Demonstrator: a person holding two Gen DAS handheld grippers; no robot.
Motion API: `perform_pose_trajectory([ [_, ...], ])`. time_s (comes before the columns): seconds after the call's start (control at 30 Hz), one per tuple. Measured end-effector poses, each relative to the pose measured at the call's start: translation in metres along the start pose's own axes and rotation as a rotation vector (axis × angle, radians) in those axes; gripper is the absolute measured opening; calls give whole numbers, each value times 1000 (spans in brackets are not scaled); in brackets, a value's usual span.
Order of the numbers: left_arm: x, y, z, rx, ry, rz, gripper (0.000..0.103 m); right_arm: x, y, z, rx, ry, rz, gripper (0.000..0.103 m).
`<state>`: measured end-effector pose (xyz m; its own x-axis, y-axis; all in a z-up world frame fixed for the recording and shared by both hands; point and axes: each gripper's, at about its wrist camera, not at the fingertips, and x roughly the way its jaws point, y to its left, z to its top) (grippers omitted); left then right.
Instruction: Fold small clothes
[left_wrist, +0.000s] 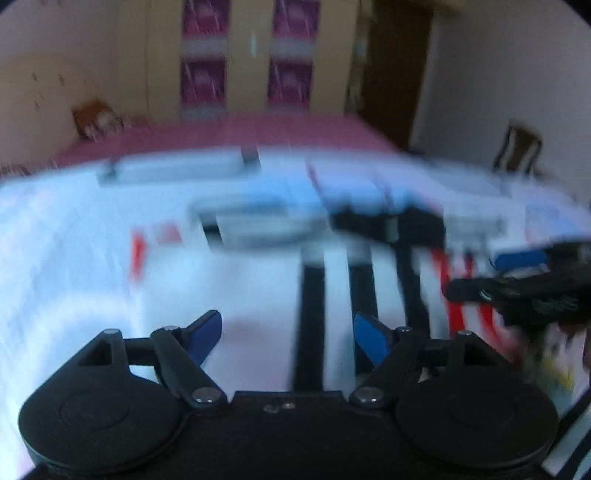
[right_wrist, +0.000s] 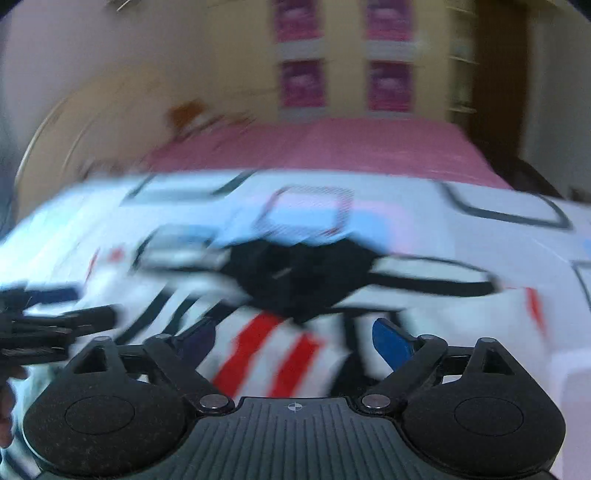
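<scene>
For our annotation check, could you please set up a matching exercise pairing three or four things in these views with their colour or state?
Things:
1. left hand-held gripper
2. small garment
3. bed cover
4. wardrobe panels

Colour or state:
A. plain pink
B. black, lying on the white patterned sheet
C. jaws apart, nothing between them
D. magenta, patterned

Pairs: 1-C, 2-B, 3-A, 4-D

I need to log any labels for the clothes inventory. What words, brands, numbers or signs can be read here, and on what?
None can be read.
The white garment shows only red and black stripes; both views are motion-blurred.
The right gripper's body carries a small crosshair mark, no letters.
</scene>
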<state>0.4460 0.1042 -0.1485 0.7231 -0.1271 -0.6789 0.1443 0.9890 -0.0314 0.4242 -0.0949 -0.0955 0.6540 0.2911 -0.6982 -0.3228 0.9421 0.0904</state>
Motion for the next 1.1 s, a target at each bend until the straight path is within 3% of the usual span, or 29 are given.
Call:
perform_pose_trajectory([
  [0.03, -3, -3, -8, 28, -40, 20, 80, 16, 0, -8, -11, 77, -48, 66],
  [0.1, -20, -4, -12, 20, -43, 33, 76, 11, -5, -14, -7, 47, -59, 66],
  [0.2, -56, -4, -21, -5, -122, 22, 75, -22, -8, -16, 11, -34, -39, 65],
  [0.3, -45, -9, -36, 23, -29, 56, 76, -23, -2, -33, 7, 19, -15, 64],
  [0.33, -45, -7, -41, 10, -32, 53, 76, -18, -3, -40, 6, 52, -36, 64],
  [0.5, -56, -11, -42, 66, -34, 68, 73, -29, -13, -51, 45, 31, -53, 64],
  [0.6, -76, -12, -37, 28, -108, 44, 75, -54, -16, -46, 67, -42, -52, 64],
  [0.67, -62, -8, -42, 32, -42, 81, 75, -48, -22, -50, 61, -11, -92, 64],
  [0.7, -54, -2, -46, 18, -12, 71, 74, -36, -28, -56, 66, 60, -143, 64],
  [0.77, -57, -1, -47, 28, -27, 59, 74, -37, -44, -64, 150, 50, -103, 65],
  [0.83, -64, -3, -46, 45, -29, 71, 70, -45, -47, -61, 155, 48, -129, 64],
  [0.9, -74, -7, -43, 64, -66, 75, 73, -59, -48, -58, 174, -5, -117, 55],
  [1.0, -70, -11, -41, 59, -64, 54, 76, -68, -39, -53, 174, -81, -105, 53],
  [1.1, -53, 2, -43, 13, -9, 56, 75, -45, -35, -50, 130, -12, -145, 53],
])
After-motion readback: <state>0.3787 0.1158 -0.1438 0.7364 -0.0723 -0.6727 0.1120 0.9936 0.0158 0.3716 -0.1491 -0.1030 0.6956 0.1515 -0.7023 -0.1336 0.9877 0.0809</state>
